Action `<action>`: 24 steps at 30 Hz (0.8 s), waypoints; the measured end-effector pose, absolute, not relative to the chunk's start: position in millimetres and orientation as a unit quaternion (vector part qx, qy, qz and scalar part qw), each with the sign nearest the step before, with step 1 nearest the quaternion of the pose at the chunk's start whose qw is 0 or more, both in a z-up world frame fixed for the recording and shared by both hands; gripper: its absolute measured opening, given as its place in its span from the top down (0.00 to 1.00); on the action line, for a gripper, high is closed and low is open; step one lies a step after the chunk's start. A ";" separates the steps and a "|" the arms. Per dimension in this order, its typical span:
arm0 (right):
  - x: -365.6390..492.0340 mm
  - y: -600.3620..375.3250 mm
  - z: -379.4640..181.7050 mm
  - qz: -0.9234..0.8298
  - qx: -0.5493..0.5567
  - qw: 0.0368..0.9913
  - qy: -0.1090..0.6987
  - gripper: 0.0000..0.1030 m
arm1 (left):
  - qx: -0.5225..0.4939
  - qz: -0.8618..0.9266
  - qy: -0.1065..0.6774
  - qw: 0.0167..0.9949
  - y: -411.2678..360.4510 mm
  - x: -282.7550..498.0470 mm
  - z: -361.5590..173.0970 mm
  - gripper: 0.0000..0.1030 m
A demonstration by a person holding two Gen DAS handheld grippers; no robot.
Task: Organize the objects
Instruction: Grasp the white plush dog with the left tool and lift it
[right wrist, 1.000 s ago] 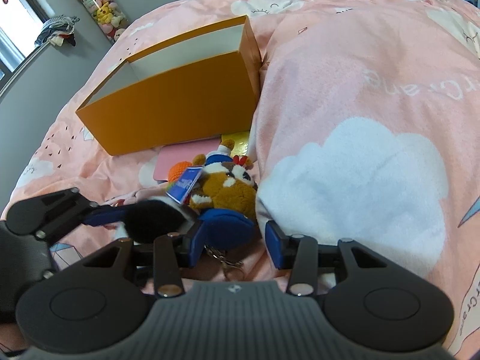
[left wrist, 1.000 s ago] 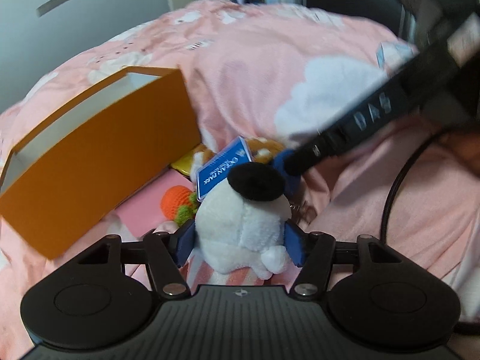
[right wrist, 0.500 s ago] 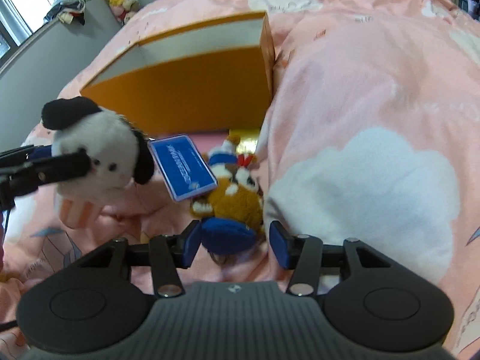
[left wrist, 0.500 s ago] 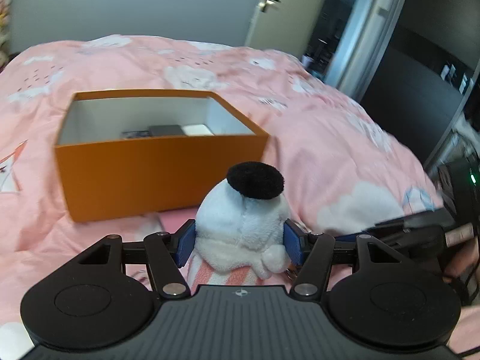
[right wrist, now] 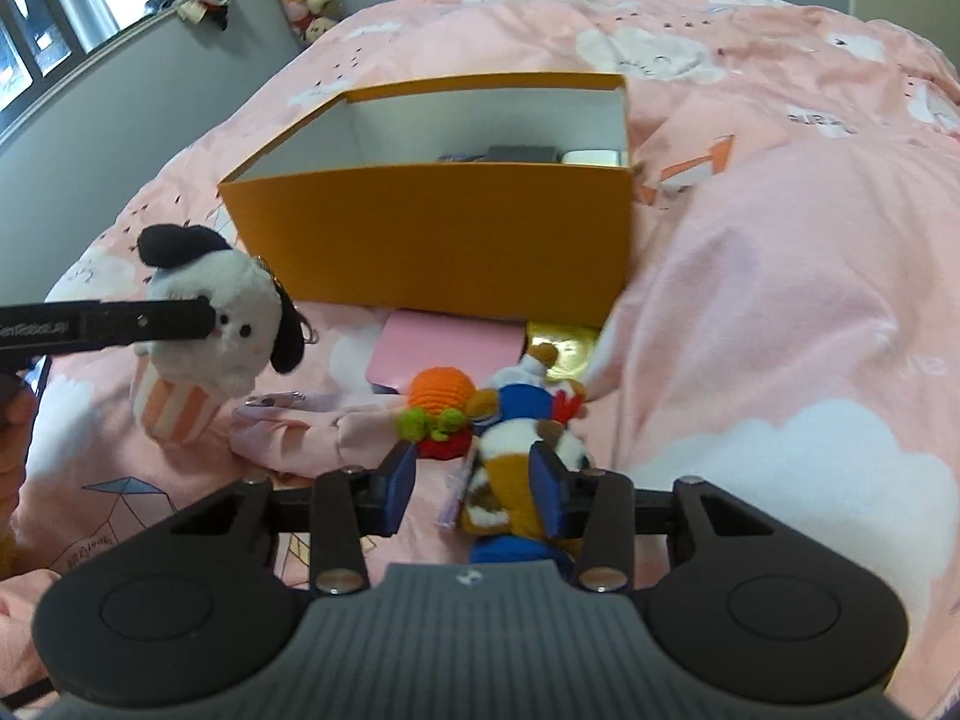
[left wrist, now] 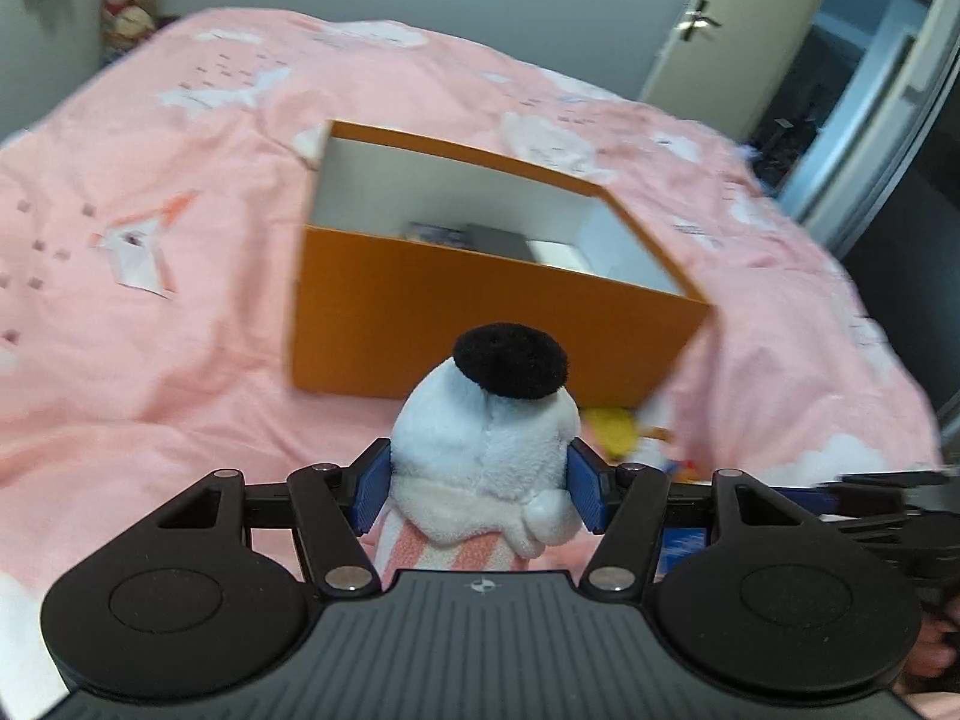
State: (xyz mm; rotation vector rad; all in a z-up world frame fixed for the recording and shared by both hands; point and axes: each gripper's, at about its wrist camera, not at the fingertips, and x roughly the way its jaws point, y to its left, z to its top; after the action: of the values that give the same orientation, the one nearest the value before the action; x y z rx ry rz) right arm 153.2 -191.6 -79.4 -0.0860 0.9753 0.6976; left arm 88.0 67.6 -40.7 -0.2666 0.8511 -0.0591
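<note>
The left gripper (left wrist: 479, 489) is clamped on the white plush (left wrist: 480, 450), with the orange box (left wrist: 480, 324) at its 12 o'clock. The right gripper (right wrist: 474, 489) has just been closing around the brown plush (right wrist: 510, 480); its right pad touches, its left stands clear. The carrot (right wrist: 441, 390) lies at 11 o'clock.

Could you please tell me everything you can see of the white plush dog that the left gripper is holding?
The white plush dog is soft and fluffy, with black floppy ears, a black beret-like cap, two dot eyes and a pink-and-white striped lower body. A metal keyring hangs beside its ear. The left gripper holds it upright, its blue fingers pressing both sides of the head. It hangs clear of the pink bedding, in front of the open orange box and not yet inside.
</note>
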 end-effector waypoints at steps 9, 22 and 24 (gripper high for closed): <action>173.0 -139.8 -89.6 0.372 -0.118 0.796 0.462 0.64 | -0.082 0.008 0.460 0.884 79.8 111.0 -64.8 0.31; 211.6 -82.3 -114.8 0.399 -0.201 0.755 0.481 0.60 | -0.005 0.027 0.434 0.901 84.7 116.8 -59.1 0.38; 214.3 -69.8 -125.1 0.398 -0.210 0.746 0.490 0.54 | -0.012 0.025 0.430 0.902 85.5 118.0 -57.0 0.38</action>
State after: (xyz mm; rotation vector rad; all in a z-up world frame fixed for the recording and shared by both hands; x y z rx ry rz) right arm 214.3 -69.8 -125.1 -0.4590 1.0729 0.8712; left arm 118.0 85.5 -57.0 -0.0251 0.8886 0.0526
